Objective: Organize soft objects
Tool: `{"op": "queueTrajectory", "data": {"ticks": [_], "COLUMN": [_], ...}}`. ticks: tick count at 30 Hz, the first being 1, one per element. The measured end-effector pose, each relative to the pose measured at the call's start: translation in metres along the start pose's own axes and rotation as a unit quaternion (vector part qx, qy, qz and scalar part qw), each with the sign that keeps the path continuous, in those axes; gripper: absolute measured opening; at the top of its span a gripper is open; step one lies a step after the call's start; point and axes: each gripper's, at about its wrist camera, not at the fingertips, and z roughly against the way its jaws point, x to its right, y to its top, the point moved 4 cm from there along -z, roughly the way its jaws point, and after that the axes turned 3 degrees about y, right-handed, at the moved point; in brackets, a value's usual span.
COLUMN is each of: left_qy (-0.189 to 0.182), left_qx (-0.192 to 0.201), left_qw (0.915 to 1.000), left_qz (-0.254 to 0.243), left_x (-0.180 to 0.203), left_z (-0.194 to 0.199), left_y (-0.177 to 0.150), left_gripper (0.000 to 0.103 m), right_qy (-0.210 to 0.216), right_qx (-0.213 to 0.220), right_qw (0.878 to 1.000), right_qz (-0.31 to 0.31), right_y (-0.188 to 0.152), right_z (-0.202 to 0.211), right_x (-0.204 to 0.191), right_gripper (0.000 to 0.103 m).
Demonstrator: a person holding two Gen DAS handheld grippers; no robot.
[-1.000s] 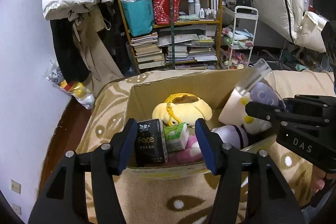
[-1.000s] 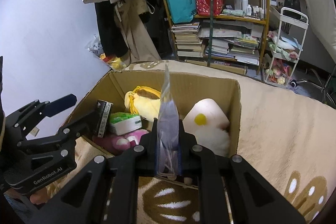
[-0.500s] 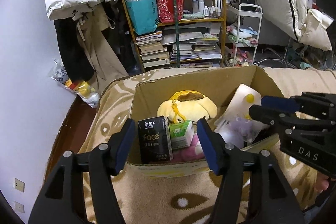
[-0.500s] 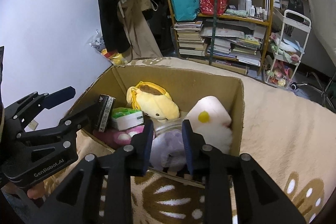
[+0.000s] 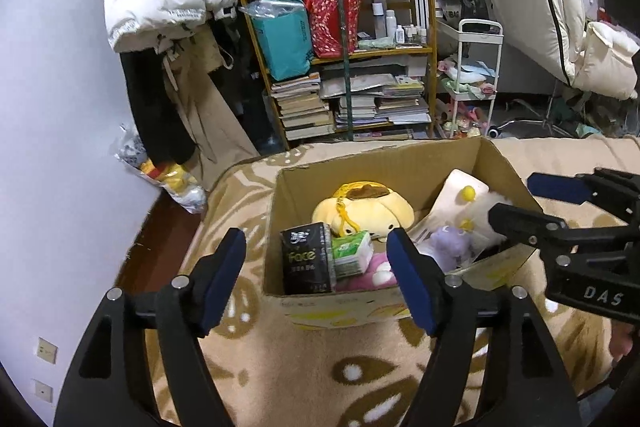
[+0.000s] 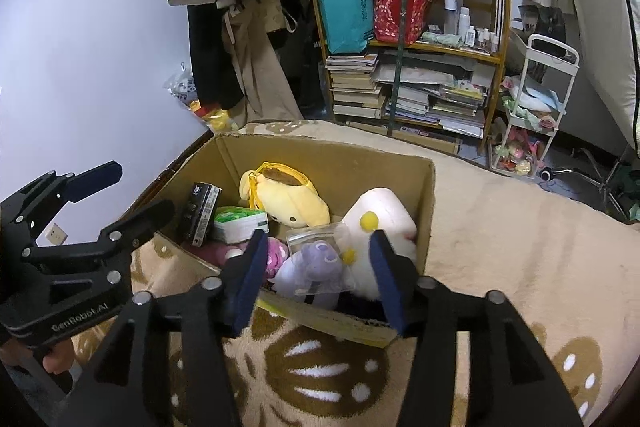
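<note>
Both grippers, left (image 5: 316, 281) and right (image 6: 318, 277), are opening with nothing between their jaws, having just dropped the tissue pack (image 5: 306, 259) and bagged purple toy (image 6: 312, 269) into the box (image 6: 426, 203), so two more items are stowed.

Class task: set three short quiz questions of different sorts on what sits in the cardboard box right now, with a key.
1. True or false: the yellow plush lies inside the cardboard box.
2. Which thing stands upright in the box's near left corner? A) black tissue pack B) a blue mug C) a folded towel
3. Fill in: the purple plush is wrapped in a clear ____.

Key: 1 true; 2 A; 3 bag.
</note>
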Motion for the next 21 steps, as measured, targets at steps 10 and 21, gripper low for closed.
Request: {"op": "queueTrajectory", "data": {"ticks": [10, 21], "left_qy": [0.020, 0.035], "left_qx": [0.019, 0.061], "left_qw": [0.9993, 0.9956], "left_qz": [0.026, 0.062], "left_x": [-0.016, -0.045], "left_z": [0.042, 0.096], "left_y": [-0.008, -0.029], "left_gripper": [0.097, 0.102], "right_qy": [-0.005, -0.006], "right_qx": [0.029, 0.091], "right_qw": [1.000, 0.996], "right_qz": [-0.003, -0.005], "right_y": [-0.001, -0.003], "right_z": [0.042, 0.112], "right_x": [-0.001, -0.015], "right_gripper": [0.077, 0.102]}}
